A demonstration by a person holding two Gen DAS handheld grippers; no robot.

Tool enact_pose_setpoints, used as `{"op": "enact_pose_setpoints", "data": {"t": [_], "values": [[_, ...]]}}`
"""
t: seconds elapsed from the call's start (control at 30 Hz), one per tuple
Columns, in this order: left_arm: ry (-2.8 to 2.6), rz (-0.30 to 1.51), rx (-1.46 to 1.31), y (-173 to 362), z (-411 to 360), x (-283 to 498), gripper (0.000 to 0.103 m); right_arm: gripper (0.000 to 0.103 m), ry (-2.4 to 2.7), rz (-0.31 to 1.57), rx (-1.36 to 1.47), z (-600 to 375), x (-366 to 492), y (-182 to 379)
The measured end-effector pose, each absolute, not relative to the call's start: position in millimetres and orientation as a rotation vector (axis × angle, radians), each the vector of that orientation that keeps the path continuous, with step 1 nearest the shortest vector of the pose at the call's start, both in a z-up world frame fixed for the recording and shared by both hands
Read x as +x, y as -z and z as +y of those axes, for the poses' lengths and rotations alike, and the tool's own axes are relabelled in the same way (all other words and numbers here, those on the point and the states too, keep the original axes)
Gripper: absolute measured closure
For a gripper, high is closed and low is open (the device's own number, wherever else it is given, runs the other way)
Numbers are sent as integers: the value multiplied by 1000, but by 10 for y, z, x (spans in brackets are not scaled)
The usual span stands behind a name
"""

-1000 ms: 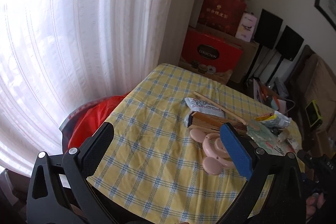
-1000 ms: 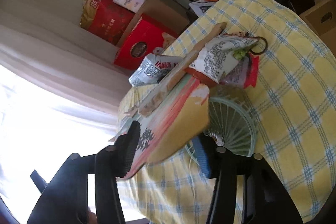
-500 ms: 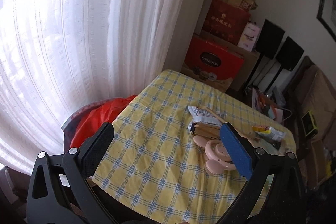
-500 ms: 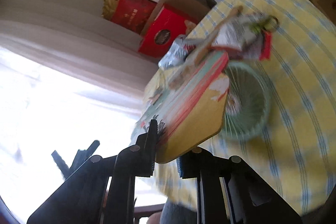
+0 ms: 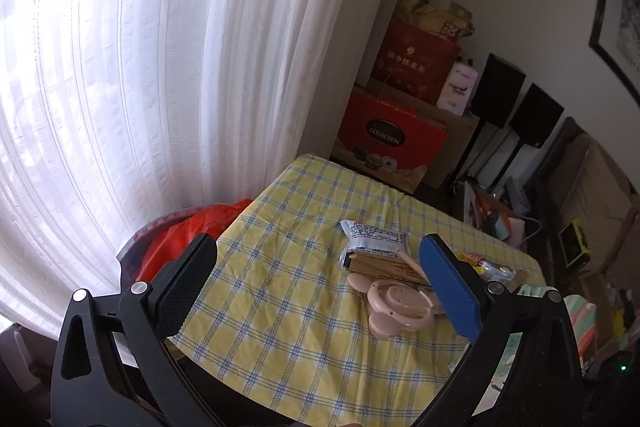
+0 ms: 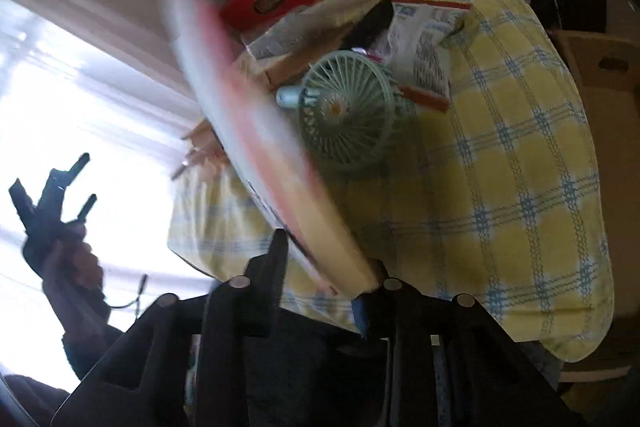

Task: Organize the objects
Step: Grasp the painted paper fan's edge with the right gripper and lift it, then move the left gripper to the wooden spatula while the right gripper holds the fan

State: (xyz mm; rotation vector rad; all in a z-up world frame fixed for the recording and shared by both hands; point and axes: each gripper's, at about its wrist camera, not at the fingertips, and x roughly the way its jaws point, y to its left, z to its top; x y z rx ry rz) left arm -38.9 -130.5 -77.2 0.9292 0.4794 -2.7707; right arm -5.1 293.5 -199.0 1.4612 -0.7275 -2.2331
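The left gripper (image 5: pixel 316 285) hangs wide open and empty, angled downward, its hand (image 6: pixel 70 259) raised at the side in the right wrist view, while the right gripper (image 6: pixel 326 263), also tilted down, has its jaws opening around a flat board (image 6: pixel 256 123).

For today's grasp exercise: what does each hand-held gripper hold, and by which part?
The right hand-held gripper holds the flat picture book by its near edge, jaws opening. The left hand-held gripper holds nothing.
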Motion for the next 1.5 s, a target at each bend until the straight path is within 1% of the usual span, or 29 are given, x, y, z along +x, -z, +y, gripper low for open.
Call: {"op": "enact_pose_setpoints", "data": {"t": [0.17,0.57,0.63,0.77,0.9,0.93,1.0,1.1,1.23,1.3,1.4,1.5], "values": [[2769,457,961,826,-1240,-442,2,73,2255,-762,1471,3004,-28,2024],[2783,427,992,875,-1132,-511,2,73,2236,-817,1491,3007,134,1966],[2779,443,980,813,-1119,-618,2,73,2236,-826,1485,2961,148,1956],[2831,468,1031,644,-887,-1114,1,71,2218,-857,1488,3011,195,1986],[2898,386,1182,610,-415,-1521,1,67,2217,-864,1492,3074,209,1951],[2907,349,1221,636,-284,-1560,1,66,2224,-857,1493,3075,209,1928],[2929,313,1211,706,-86,-1512,1,63,2235,-859,1490,3103,226,1890],[2969,242,1266,973,184,-1426,1,62,2250,-882,1485,3191,253,1862],[2900,139,1411,1333,337,-1543,1,61,2263,-912,1486,3316,296,1886],[2869,162,1412,1407,274,-1553,1,61,2259,-934,1485,3377,322,1926],[2858,266,1412,1454,123,-1468,1,62,2245,-956,1477,3434,326,1941],[2857,309,1424,1472,26,-1403,1,67,2240,-965,1471,3448,298,1938]]}}
